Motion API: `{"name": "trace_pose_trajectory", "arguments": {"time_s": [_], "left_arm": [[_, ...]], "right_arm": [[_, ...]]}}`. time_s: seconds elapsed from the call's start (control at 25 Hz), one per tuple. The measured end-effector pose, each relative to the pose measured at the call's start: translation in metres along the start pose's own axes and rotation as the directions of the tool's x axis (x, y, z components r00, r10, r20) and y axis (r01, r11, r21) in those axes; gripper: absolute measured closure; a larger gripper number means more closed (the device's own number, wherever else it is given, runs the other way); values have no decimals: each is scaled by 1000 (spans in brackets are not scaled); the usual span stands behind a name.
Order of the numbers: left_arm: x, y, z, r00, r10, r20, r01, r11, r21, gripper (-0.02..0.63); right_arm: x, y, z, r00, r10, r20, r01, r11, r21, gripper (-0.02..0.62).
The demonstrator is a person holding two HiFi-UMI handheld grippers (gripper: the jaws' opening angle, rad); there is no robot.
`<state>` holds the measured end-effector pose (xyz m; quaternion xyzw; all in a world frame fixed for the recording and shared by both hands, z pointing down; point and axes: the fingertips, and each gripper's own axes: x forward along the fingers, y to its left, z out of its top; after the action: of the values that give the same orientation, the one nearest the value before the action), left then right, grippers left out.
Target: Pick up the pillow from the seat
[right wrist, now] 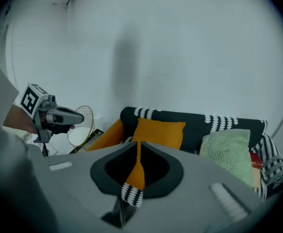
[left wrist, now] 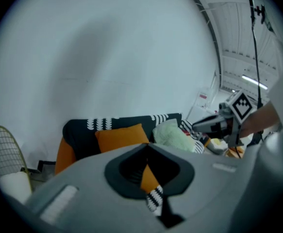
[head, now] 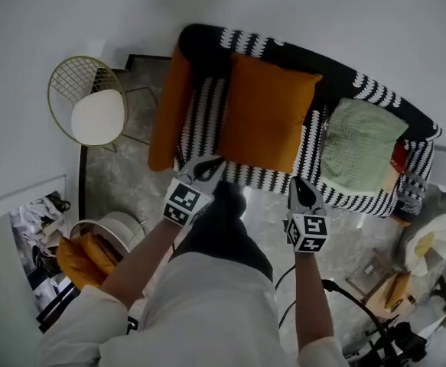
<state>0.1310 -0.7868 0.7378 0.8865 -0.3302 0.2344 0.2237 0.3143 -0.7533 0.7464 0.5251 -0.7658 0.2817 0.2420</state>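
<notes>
Both tools hover at the front edge of the seat (head: 207,109), and both are clenched on nothing. The left hand-held gripper (head: 209,163) and the right hand-held gripper (head: 301,183) each show jaws drawn together to a point. In their own views only a thin wedge of orange and striped cover shows past the tips.

The orange pillow (head: 265,113) stands just beyond them, leaning on the backrest in the middle of the seat, touched by neither tool.

To do this step well, the jaws probably need to spread wide before either tool moves in. A pillow this soft likely gives way under a shallow pinch. The better hold would be deep, with one tool on each lower corner or side edge, taking filling as well as fabric. Closing both at matching height should keep the pillow from sagging or twisting as it lifts.

The lower jaws should ride above the striped cover so it is not caught with the pillow. An orange bolster (head: 169,109) sits beside the pillow on the left and a green pillow (head: 360,144) lies near on the right, so a straight pull up and toward the person seems safest.
</notes>
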Motion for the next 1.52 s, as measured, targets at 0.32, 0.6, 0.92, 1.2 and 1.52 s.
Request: {"name": "trace_pose_trajectory", "arguments": {"time_s": [0.32, 0.6, 0.92, 1.2, 1.52], "left_arm": [[72, 52, -22, 1000, -13, -28, 13, 1000, -20, 583], [133, 86, -57, 998, -41, -49, 36, 993, -109, 537], [198, 129, -112, 994, -46, -103, 26, 983, -181, 497], [248, 163, -160, 983, -55, -177, 19, 980, -197, 465], [306, 210, -194, 976, -40, -213, -20, 962, -271, 396]], "right_arm": [[77, -31, -24, 997, 11, -75, -10, 1000, 15, 541], [148, -62, -49, 991, 37, -129, -34, 999, 27, 471], [227, -92, -91, 976, 45, -214, -41, 999, 21, 408], [283, -122, -115, 969, 53, -241, -28, 994, 106, 349], [333, -176, -144, 963, 3, -268, 46, 983, 177, 258]]}}
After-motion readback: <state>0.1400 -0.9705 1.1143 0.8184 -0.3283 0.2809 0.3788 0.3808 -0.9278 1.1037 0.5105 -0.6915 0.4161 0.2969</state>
